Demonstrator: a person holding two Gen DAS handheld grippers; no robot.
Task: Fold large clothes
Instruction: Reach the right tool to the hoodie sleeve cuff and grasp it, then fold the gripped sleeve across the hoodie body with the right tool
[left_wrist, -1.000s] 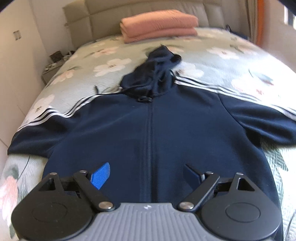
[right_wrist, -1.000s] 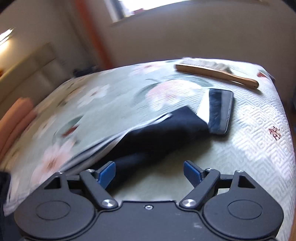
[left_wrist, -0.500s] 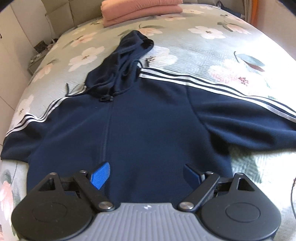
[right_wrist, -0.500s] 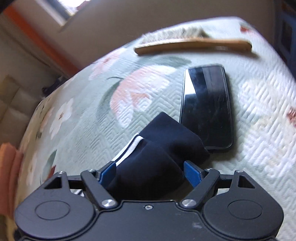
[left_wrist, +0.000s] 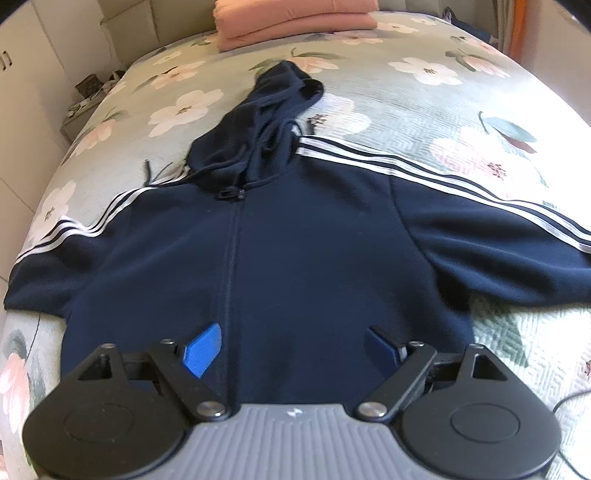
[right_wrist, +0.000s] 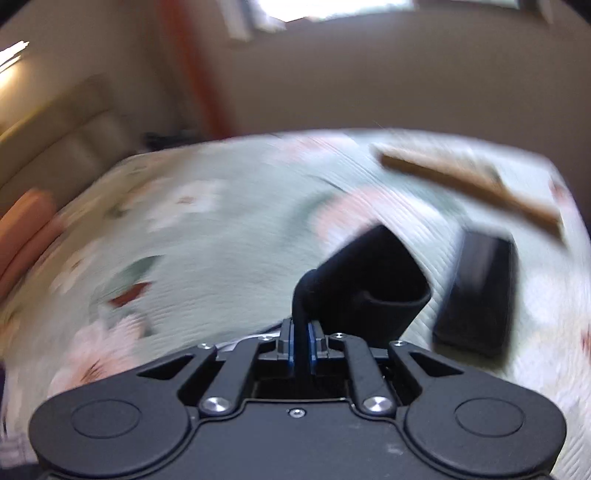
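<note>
Half a second back the right gripper (right_wrist: 302, 341) was standing wide around the sleeve cuff (right_wrist: 373, 280); now its jaws are closing and the 2 blue pads are pinching a dark fold of that cuff between them. Beyond the pinch the cuff is flaring out ahead of the jaws and a little to their right, lifted clear of the floral bedspread (right_wrist: 229, 236). A black phone (right_wrist: 476, 295) is lying on the spread just to the right of the cuff, no longer partly covered by it, and a wooden brush (right_wrist: 476, 188) is lying farther ahead on that side. This whole view is blurring with motion.

Meanwhile the left gripper (left_wrist: 291, 349) is hanging with its jaws spread wide and nothing between them, over the lower front of the navy hooded jacket (left_wrist: 295, 258). That jacket is lying flat and face up, its zip running straight ahead from between the jaws, its hood (left_wrist: 273, 107) crumpled farther ahead, and its 2 striped sleeves reaching out to either side. Folded pink bedding (left_wrist: 295, 18) is sitting far ahead, at the head of the bed.
</note>
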